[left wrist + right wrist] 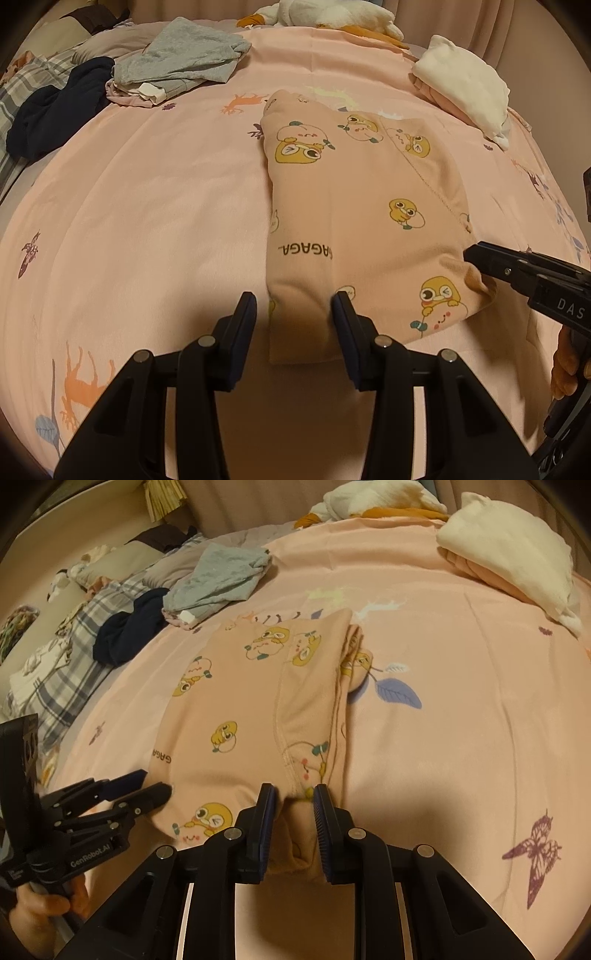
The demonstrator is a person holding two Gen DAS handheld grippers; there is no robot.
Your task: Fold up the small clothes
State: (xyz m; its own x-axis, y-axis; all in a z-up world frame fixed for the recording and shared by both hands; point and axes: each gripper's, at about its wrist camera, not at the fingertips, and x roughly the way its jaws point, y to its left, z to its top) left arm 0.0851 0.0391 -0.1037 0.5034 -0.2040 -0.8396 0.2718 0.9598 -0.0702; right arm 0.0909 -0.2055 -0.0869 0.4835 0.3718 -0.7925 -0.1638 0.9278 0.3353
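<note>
Pink bedspread (pixel 147 221) bears folded pyjama garment (pixel 351 221); right tongs (pixel 293 794) pinch its corner, left tongs (pixel 293 299) straddle its edge, parted.

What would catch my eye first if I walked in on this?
Probably the peach cartoon-duck garment, lying part-folded mid-bed on the pink bedspread. Two black handheld grippers work its near edge: the right gripper pinches a bunched corner, while the left gripper straddles the other corner.
</note>
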